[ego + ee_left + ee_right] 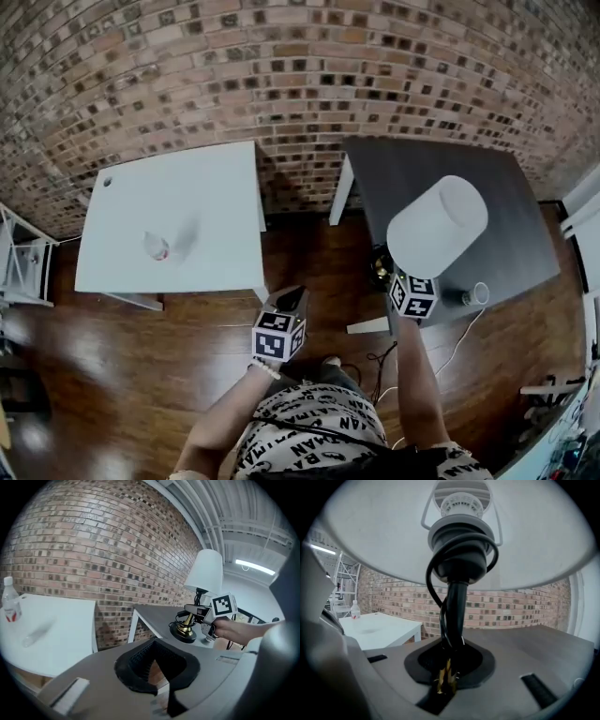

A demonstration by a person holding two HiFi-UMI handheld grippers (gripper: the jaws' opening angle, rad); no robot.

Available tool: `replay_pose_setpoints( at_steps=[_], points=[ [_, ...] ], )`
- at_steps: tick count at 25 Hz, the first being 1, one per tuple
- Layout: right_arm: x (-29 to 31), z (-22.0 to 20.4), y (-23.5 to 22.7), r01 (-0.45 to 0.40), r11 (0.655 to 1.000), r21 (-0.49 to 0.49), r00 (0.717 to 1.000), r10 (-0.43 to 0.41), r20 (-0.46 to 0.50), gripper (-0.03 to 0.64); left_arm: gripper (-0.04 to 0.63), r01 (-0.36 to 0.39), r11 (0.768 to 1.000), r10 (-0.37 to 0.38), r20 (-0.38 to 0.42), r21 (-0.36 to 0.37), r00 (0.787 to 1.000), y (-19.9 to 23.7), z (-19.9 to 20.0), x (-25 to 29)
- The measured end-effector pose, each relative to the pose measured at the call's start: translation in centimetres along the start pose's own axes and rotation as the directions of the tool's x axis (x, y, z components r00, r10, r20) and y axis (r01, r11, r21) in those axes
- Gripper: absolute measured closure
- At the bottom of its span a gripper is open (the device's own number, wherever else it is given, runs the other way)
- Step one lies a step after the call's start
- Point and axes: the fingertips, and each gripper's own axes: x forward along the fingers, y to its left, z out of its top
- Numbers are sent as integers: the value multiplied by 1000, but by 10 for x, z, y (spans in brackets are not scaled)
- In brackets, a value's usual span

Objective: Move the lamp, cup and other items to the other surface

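Observation:
A lamp with a white shade [438, 225] and a brass stem stands out over the front left edge of the dark table [422, 164]. My right gripper [401, 277] is shut on its stem, which fills the right gripper view [449, 667] under the shade [370, 536]. From the left gripper view, the lamp [205, 573] and its round base [184, 633] show above the dark table [157, 615]. A white cup [478, 294] sits near that table's front edge. My left gripper [292, 300] hangs over the floor between the tables, shut and holding nothing [159, 667].
A white table [211, 178] stands to the left with a plastic bottle [157, 247] on it; the bottle [10, 605] also shows in the left gripper view. A brick wall runs behind both tables. The lamp's cord [459, 342] trails to the wooden floor. A metal rack [23, 267] stands far left.

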Motion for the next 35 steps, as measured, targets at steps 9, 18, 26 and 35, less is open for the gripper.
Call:
replay_pose_setpoints(
  at_steps=[9, 18, 26, 35],
  points=[
    [38, 37, 191, -204, 978, -40, 979, 205, 18, 551, 594, -151, 986, 153, 27, -73, 988, 115, -13, -114],
    [76, 59, 356, -394, 916, -72, 918, 397, 24, 552, 594, -280, 949, 286, 26, -145, 958, 201, -37, -190],
    [130, 68, 466, -553, 824, -122, 829, 558, 12, 552, 594, -356, 910, 377, 66, -214, 924, 252, -33, -209],
    [195, 65, 546, -669, 723, -169, 734, 680, 3, 552, 594, -457, 851, 490, 76, -259, 869, 306, -25, -208]
  ],
)
